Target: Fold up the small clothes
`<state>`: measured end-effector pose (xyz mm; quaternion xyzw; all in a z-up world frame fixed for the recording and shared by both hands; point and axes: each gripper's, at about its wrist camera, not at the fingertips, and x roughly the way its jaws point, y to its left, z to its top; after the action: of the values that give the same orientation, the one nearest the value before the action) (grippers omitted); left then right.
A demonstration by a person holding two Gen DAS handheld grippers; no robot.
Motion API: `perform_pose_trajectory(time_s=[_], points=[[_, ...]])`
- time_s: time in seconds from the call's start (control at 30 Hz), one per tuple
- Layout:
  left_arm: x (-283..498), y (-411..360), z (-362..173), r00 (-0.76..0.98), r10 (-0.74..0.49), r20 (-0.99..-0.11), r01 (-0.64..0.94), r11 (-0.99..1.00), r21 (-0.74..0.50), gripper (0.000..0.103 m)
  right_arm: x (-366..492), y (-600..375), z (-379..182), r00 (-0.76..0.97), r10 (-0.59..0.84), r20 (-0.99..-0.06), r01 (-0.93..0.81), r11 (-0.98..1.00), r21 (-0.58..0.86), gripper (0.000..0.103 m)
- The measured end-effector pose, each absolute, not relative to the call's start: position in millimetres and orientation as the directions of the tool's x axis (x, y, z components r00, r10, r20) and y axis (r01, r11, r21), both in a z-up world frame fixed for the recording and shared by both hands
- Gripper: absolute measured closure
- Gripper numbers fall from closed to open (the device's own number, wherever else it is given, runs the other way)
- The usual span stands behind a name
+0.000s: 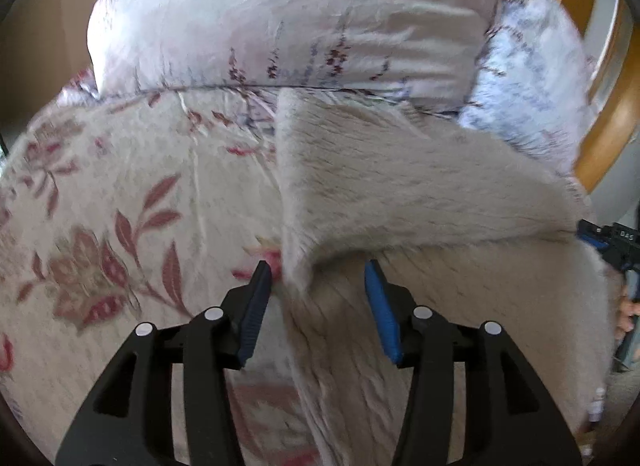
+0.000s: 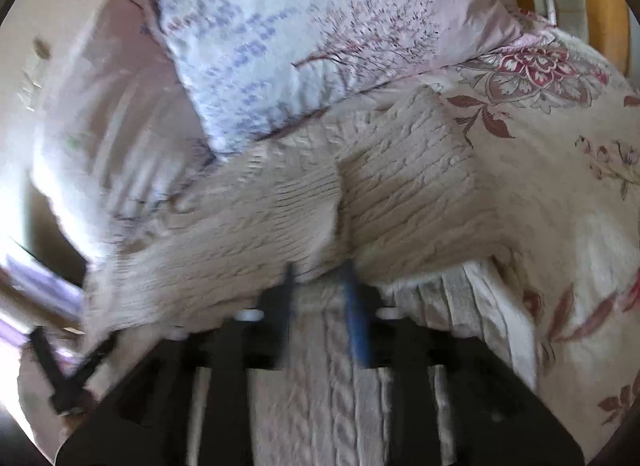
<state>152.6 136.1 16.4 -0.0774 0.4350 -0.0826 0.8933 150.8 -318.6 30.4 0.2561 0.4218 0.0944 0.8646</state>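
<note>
A beige cable-knit sweater (image 1: 420,193) lies on a floral bedspread (image 1: 120,193); part of it is folded over itself. My left gripper (image 1: 318,278) is open, its fingers either side of the sweater's folded left edge, not closed on it. In the right wrist view the sweater (image 2: 400,193) shows blurred, with one flap lifted. My right gripper (image 2: 320,286) has its fingers close together with knit fabric between them; it appears shut on the sweater. The right gripper also shows in the left wrist view (image 1: 612,242) at the sweater's right edge.
Two floral pillows (image 1: 280,17) (image 2: 300,37) lie at the head of the bed, just beyond the sweater. A wooden headboard (image 1: 612,113) curves at the right. The bedspread (image 2: 560,185) stretches right of the sweater.
</note>
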Motion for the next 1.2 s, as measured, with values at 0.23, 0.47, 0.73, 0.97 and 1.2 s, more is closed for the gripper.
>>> perform_pose_trajectory(time_s=[0.23,0.47,0.73,0.97,1.2], points=[[106,151,17,0.585,-0.373,-0.721,0.135,0.920,-0.367,0.050,92,-376,38,0.620,0.480,-0.621,0.001,0.791,0.612,0.033],[68,153,9,0.571,-0.438,-0.694,0.143,0.886,-0.441,0.050,52,-407,5,0.569,0.536,-0.624,0.015,0.752,0.659,0.043],[30,153,1,0.564,-0.541,-0.624,0.157,0.812,-0.561,0.058,29,-399,-6,0.496,0.660,-0.564,-0.062,0.675,0.735,0.061],[-11,147,-7,0.528,-0.626,-0.573,0.188,0.745,-0.640,0.072,0,-386,-9,0.440,0.748,-0.497,-0.147,0.606,0.782,0.067],[-31,141,-13,0.493,-0.673,-0.551,0.204,0.706,-0.678,0.077,-29,-380,-10,0.409,0.774,-0.484,-0.198,0.593,0.781,0.068]])
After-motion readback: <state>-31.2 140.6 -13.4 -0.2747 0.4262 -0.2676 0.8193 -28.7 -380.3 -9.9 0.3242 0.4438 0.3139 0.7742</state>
